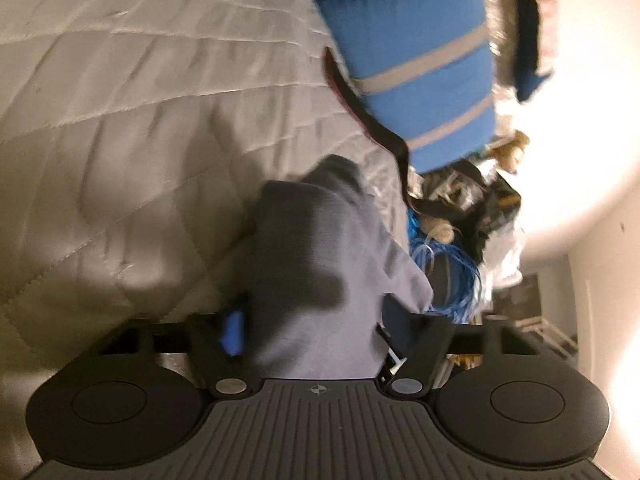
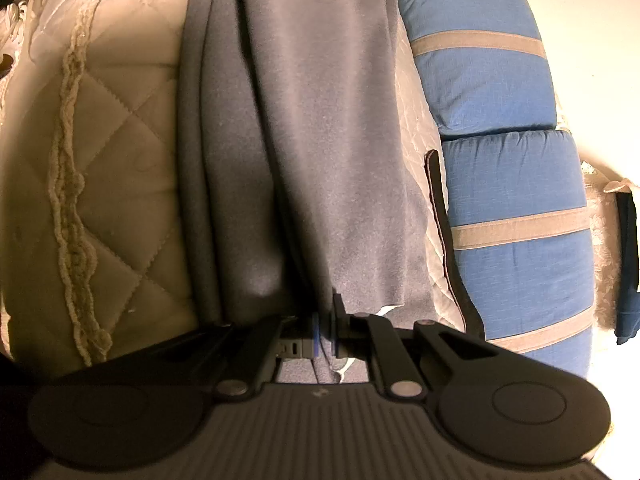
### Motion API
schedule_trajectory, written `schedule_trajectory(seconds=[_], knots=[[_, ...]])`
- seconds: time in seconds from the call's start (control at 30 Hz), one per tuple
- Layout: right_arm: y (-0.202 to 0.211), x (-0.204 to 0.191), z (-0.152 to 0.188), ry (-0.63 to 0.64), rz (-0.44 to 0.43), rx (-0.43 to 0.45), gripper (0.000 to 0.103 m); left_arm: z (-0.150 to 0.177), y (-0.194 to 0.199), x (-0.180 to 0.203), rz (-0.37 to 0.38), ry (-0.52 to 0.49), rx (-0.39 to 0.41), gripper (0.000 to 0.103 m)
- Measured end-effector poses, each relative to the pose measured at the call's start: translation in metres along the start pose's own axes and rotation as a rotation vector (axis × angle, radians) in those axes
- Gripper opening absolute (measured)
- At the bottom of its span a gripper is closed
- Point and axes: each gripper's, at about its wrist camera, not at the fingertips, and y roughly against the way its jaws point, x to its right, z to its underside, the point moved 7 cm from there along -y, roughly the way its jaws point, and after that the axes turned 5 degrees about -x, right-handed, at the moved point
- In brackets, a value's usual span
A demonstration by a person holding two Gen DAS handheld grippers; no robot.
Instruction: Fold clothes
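Right gripper (image 2: 325,332) fingertips buried in grey garment (image 2: 320,120) | left view blurred

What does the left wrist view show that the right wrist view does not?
Only the left wrist view shows the left gripper with grey garment between its jaws, and a clutter pile with blue cords beside the bed. Only the right wrist view shows the right gripper shut on the garment's edge, plus a braided trim along the quilt. Both show the garment, quilted bedcover and blue striped cushion.
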Motion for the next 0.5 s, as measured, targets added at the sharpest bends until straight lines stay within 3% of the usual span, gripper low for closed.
schedule_trajectory(seconds=[0.03, 0.07, 0.1, 0.17, 0.2, 0.37, 0.5], knots=[[0.000, 0.000, 0.000, 0.001, 0.003, 0.001, 0.008, 0.001, -0.004, -0.007, 0.002, 0.043, -0.007, 0.025], [0.000, 0.000, 0.000, 0.002, 0.007, 0.002, 0.008, 0.002, -0.008, -0.013, 0.003, 0.086, -0.014, 0.017], [0.000, -0.001, 0.000, 0.003, 0.011, 0.004, 0.009, 0.002, -0.010, -0.014, -0.012, 0.087, -0.008, 0.015], [0.001, 0.001, 0.000, -0.003, 0.027, 0.009, 0.027, 0.002, -0.011, -0.011, -0.054, 0.074, -0.001, 0.013], [0.002, 0.002, 0.000, -0.010, 0.039, 0.014, 0.029, 0.002, -0.009, -0.007, -0.087, 0.056, 0.001, 0.013], [0.009, 0.014, 0.003, -0.069, 0.119, 0.047, 0.067, -0.002, 0.004, 0.016, -0.177, -0.018, 0.018, 0.011], [0.016, 0.017, 0.003, -0.089, 0.144, 0.077, 0.080, -0.005, 0.017, 0.029, -0.217, -0.058, 0.028, 0.010]])
